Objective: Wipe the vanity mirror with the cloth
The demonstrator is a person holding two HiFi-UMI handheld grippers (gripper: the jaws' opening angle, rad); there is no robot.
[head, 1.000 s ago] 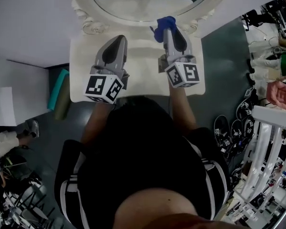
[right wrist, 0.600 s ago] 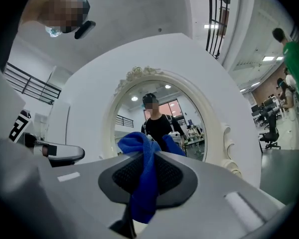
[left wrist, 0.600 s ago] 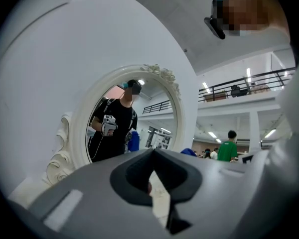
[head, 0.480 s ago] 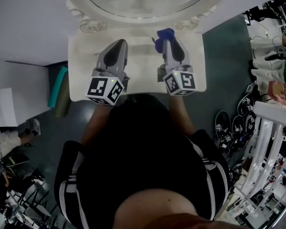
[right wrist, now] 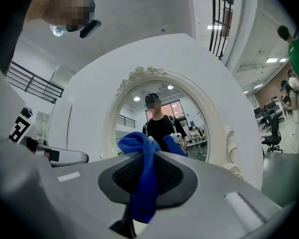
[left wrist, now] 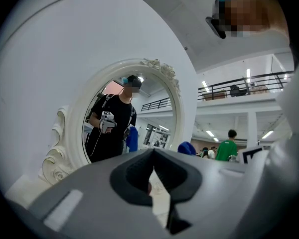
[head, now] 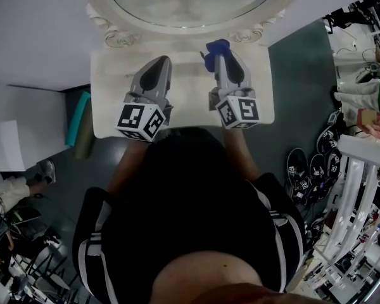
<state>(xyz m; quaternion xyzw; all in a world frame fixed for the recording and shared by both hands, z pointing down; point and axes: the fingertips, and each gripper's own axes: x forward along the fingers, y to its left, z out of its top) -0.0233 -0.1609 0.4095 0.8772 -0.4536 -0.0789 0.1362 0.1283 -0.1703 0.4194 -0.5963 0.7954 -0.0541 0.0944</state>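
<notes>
White vanity table (head: 111, 103) beneath an oval, ornate-framed mirror (head: 177, 8). Near its frame the right gripper (head: 220, 54) clamps a blue cloth (head: 216, 44); the left gripper (head: 159, 61) alongside has its jaws together, empty.

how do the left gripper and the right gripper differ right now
The right gripper is shut on the blue cloth; the left gripper is shut with nothing between its jaws. The right gripper's tip, with the cloth bunched ahead of it, sits nearer the mirror than the left gripper's tip does. Both hang over the white vanity top and point at the mirror.
</notes>
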